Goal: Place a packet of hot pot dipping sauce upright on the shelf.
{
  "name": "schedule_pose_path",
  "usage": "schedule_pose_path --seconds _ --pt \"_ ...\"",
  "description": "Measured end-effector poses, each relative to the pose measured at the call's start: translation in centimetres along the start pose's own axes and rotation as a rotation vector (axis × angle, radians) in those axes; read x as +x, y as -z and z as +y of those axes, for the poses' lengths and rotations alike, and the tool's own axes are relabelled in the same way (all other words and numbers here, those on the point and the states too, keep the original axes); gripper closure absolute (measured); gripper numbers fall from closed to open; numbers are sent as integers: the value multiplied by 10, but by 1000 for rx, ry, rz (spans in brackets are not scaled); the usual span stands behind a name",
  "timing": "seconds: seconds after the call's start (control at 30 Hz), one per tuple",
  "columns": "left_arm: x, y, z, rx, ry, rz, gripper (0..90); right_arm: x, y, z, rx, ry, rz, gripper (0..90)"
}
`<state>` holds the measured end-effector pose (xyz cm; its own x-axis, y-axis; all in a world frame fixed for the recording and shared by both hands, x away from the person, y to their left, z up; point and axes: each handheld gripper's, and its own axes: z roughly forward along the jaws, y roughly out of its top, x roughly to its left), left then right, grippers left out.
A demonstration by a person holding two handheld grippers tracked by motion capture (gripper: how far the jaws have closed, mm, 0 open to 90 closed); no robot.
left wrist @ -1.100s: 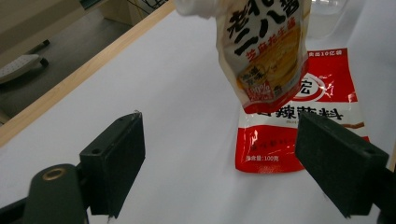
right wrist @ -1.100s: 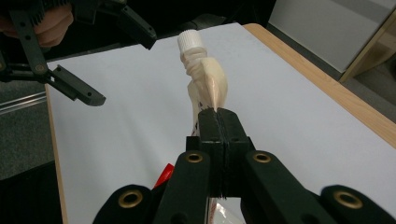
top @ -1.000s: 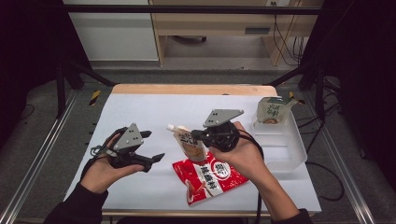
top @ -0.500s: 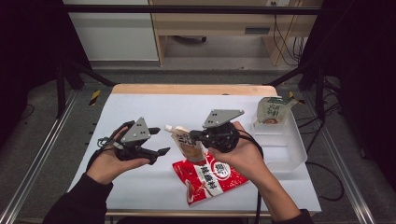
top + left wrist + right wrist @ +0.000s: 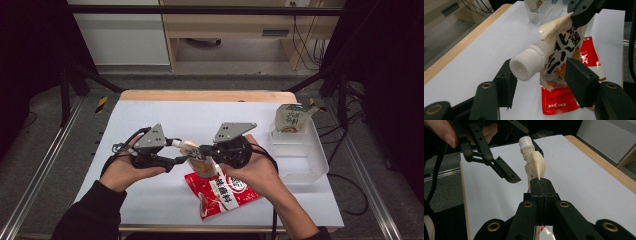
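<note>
The right claw (image 5: 541,185) pinches the spout pouch (image 5: 564,50) tight, hiding its edge. The left claw (image 5: 541,75), half open and closing, sits around the white cap (image 5: 529,63); touching is hard to tell.

left tongs (image 5: 181,159): black, grey three-cornered plate, brass-coloured pivots | right tongs (image 5: 204,149): the same, black cable | sleeves: dark

On the bench (image 5: 150,115), the spouted pouch (image 5: 199,161) sits at the middle, above the far end of a flat packet (image 5: 222,192) lying nearer. The left tool (image 5: 176,159) is just left of the pouch's cap (image 5: 180,144); the right tool (image 5: 204,150) is just right. A tray (image 5: 305,165) lies at the right, with a carton (image 5: 291,119) at its far end
</note>
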<state>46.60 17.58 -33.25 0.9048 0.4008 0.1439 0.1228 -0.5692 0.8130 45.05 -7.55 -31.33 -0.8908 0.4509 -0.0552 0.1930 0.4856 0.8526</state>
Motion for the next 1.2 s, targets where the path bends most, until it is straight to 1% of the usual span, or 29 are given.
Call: schedule_pose_path --seconds 0.07,0.13,0.23,0.33,0.4,0.43,0.47,0.53,0.6,0.7,0.8,0.9,0.97,1.07,1.13,1.2 --pt "1 -1 0 -18 6 -13 482 1 -1 0 -3 2 6 900" --pt "3 -1 0 -12 3 -13 501 1 -2 0 -4 -1 8 900" --pt "6 -1 -1 -17 9 -17 551 1 -3 -2 -6 -6 16 900" --pt "8 -2 -3 -18 8 -20 538 2 -4 -3 -7 -7 20 900" --pt "8 -2 -3 -11 7 -14 508 2 -5 -3 -5 -3 24 900" --pt "9 -3 -4 -16 15 -14 483 3 -5 -3 -4 -3 26 900" --pt "9 -3 -4 -16 17 -19 476 3 -5 -2 -2 -4 27 900" --pt "9 -4 -4 -14 8 -30 498 3 -6 -2 -3 -3 28 900" --pt "8 -4 -4 -23 11 -32 518 3 -7 -2 -4 -2 30 900" --pt "7 -4 -3 -18 14 -37 563 3 -9 -2 5 -4 34 900" --pt "6 -3 -3 -12 11 -42 637 2 -11 -4 7 -7 33 900" --pt "5 -2 0 -13 28 -46 701 -1 -11 -5 -2 -17 28 900" --pt "4 -2 2 -4 20 -45 718 -2 -10 -5 -6 -18 20 900" --pt "3 -1 6 -3 28 -36 721 -2 -9 -7 -14 -27 13 900" --pt "3 -1 9 7 28 -37 723 -2 -9 -8 -18 -28 7 900" --pt "2 -1 12 28 16 -38 725 -1 -8 -8 -9 -18 -7 900"
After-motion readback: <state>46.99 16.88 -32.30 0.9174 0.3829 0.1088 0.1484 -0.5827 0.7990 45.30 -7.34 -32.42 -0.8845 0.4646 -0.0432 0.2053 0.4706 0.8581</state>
